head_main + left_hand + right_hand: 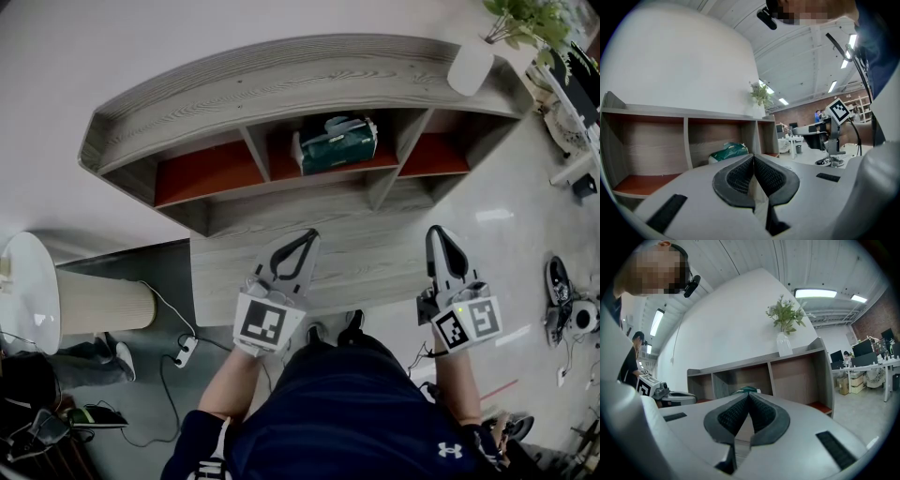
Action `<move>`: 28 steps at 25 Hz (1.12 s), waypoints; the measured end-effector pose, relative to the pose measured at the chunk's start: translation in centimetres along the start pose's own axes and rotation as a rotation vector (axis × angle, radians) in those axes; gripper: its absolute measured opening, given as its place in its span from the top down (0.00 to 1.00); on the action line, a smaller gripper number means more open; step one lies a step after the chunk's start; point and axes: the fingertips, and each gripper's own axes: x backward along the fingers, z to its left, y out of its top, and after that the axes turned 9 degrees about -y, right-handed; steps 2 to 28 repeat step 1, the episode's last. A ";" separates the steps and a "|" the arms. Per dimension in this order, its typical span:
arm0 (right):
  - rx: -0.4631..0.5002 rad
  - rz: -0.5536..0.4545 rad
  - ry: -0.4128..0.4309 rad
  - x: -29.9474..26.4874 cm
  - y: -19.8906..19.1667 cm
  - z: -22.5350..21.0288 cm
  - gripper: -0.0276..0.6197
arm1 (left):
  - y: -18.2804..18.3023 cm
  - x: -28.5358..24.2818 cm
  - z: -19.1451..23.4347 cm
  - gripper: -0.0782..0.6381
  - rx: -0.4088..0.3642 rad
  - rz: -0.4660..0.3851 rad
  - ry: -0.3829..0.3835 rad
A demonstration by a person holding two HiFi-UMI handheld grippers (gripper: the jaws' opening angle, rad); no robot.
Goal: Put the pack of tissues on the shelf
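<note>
A green pack of tissues point(336, 143) lies in the middle compartment of the grey wooden shelf point(281, 84). It also shows in the left gripper view as the tissue pack point(729, 152) and, partly hidden behind the jaws, in the right gripper view as the tissue pack point(745, 390). My left gripper point(307, 236) is shut with nothing between its tips, held well short of the shelf. My right gripper point(439, 232) is likewise shut and empty, level with the left one.
A white vase with a green plant point(472, 64) stands on the shelf's top at the right. A round white table point(28, 291) and a beige cylinder point(103, 302) stand at the left. Cables and a power strip point(184, 352) lie on the floor. Shoes point(557, 279) sit at the right.
</note>
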 end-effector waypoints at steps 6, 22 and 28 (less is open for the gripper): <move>0.000 -0.001 -0.001 0.0 0.0 0.0 0.94 | 0.0 0.0 0.0 0.87 0.000 -0.001 0.001; 0.000 -0.001 -0.001 0.0 0.0 0.0 0.94 | 0.0 0.0 0.0 0.87 0.000 -0.001 0.001; 0.000 -0.001 -0.001 0.0 0.0 0.0 0.94 | 0.0 0.0 0.0 0.87 0.000 -0.001 0.001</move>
